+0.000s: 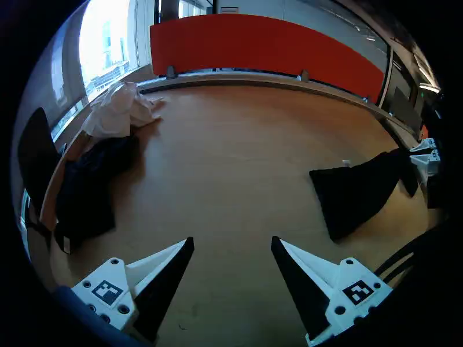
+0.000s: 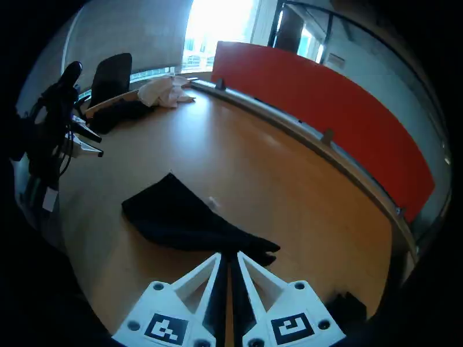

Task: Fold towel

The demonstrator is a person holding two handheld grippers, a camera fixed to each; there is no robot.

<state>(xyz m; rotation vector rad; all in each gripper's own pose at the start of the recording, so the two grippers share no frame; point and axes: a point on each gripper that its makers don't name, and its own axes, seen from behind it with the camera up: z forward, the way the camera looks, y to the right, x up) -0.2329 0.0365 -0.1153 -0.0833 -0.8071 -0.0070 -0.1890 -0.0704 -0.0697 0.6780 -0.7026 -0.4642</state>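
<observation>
We see the black towel lying on the wooden desk, well apart from the red divider screen, its long axis running roughly along that screen. It tapers: the broad end points toward the end of the screen by the window, the narrow end toward the right gripper. That gripper is narrowed to a thin slit, and its tips nip the towel's narrow end; in the left gripper view that end reaches up to its white fingers. Our left gripper is spread wide over bare wood, farther from the screen than the towel, and holds nothing. A crumpled white cloth sits near the screen's window end, with a dark fabric heap just beside it, farther from the screen
</observation>
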